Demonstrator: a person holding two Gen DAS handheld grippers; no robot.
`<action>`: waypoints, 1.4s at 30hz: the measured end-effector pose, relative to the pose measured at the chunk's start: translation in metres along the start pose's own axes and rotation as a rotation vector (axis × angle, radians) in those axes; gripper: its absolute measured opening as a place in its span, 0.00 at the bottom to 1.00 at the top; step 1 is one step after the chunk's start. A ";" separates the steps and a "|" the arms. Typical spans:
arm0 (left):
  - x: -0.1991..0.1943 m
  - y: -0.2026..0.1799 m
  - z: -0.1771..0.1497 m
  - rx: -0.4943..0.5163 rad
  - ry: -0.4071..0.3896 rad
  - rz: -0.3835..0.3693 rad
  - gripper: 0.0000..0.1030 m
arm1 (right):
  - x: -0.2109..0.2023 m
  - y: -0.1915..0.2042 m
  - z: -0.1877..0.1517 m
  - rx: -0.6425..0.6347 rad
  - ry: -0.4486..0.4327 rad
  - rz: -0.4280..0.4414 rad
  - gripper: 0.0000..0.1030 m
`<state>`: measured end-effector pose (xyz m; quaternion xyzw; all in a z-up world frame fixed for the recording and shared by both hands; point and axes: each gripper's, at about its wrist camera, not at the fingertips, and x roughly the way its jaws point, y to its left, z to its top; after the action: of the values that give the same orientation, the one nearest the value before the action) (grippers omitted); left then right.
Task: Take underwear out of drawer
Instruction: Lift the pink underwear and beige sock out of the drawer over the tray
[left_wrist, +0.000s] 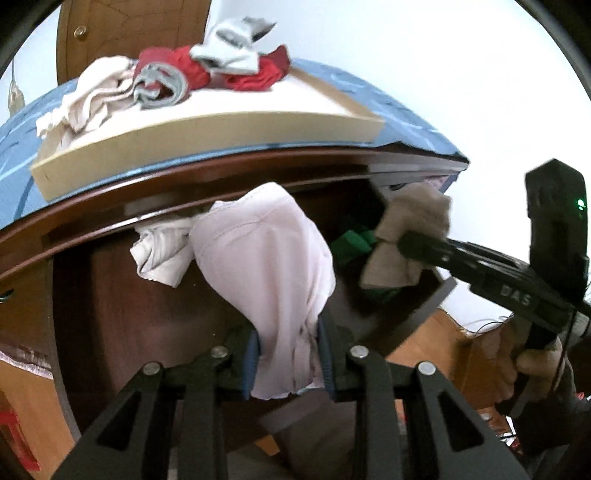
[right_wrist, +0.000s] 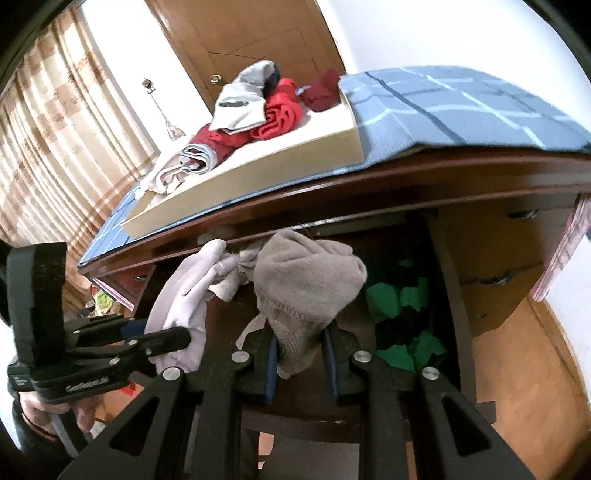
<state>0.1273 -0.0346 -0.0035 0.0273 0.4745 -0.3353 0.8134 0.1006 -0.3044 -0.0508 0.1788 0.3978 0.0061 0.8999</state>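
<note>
Since both garments are light, limp cloth, we pinch a bunched fold: left gripper (left_wrist: 288, 354) clamps the pale pink underwear (left_wrist: 266, 266), right gripper (right_wrist: 299, 354) clamps the beige underwear (right_wrist: 306, 280).

pale pink underwear (left_wrist: 266, 266), beige underwear (right_wrist: 306, 280), lifted above drawer (right_wrist: 448, 280)

The left claw (left_wrist: 288, 363) pinches pale pink underwear (left_wrist: 266, 258) above the open drawer (left_wrist: 155, 295).

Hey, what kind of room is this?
Probably a bedroom: a wooden dresser with an open drawer of clothes, a tray of underwear on top, a curtain and a wooden door behind.
</note>
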 end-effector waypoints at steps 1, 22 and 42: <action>-0.006 -0.001 0.000 0.005 -0.012 -0.005 0.26 | -0.003 0.003 0.001 -0.015 -0.006 -0.003 0.23; -0.072 -0.018 0.032 0.045 -0.273 -0.011 0.26 | -0.059 0.036 0.046 -0.151 -0.159 0.012 0.23; -0.058 -0.041 0.092 0.127 -0.362 0.029 0.26 | -0.063 0.040 0.110 -0.265 -0.249 -0.071 0.23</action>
<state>0.1546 -0.0694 0.1042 0.0248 0.2979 -0.3521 0.8869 0.1414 -0.3116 0.0750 0.0442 0.2850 0.0047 0.9575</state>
